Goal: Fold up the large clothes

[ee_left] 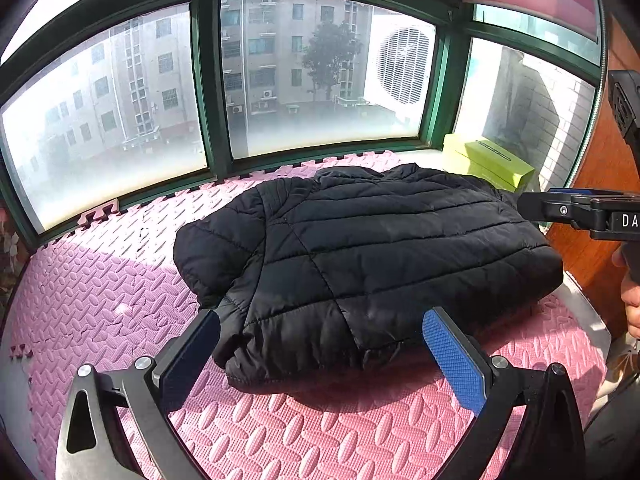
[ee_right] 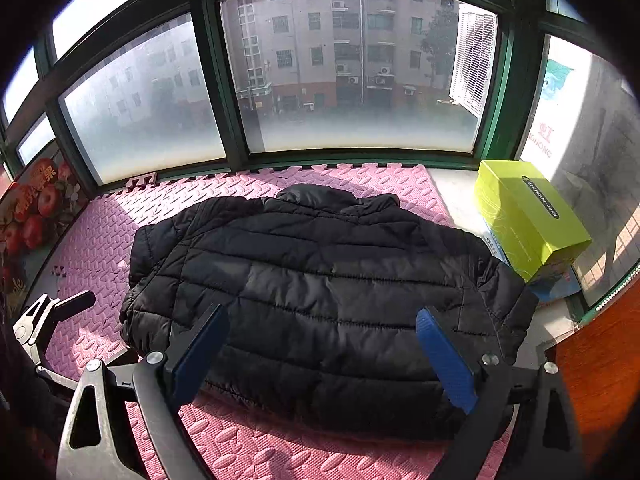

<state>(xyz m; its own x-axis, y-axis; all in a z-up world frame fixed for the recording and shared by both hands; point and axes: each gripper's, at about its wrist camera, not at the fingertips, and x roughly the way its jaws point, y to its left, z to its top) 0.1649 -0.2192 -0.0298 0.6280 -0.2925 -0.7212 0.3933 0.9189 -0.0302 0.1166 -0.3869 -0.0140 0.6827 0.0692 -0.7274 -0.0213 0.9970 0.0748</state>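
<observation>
jacket (ee_right: 320, 292) lies back up in the middle of the mat (ee_left: 100, 300), sleeves seemingly tucked in but the body not yet folded over, so i judge the task partly done. left gripper (ee_left: 320, 344) and right gripper (ee_right: 322, 340) hover at its near hem, both spread wide and holding nothing. box (ee_right: 528, 216) at the mat's far right corner touches the right shoulder and could crowd a fold.

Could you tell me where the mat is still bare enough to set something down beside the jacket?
Bare pink mat lies left of the black jacket, toward the window. A strip lies in front. The right is crowded: the green box nearly meets the jacket.
</observation>
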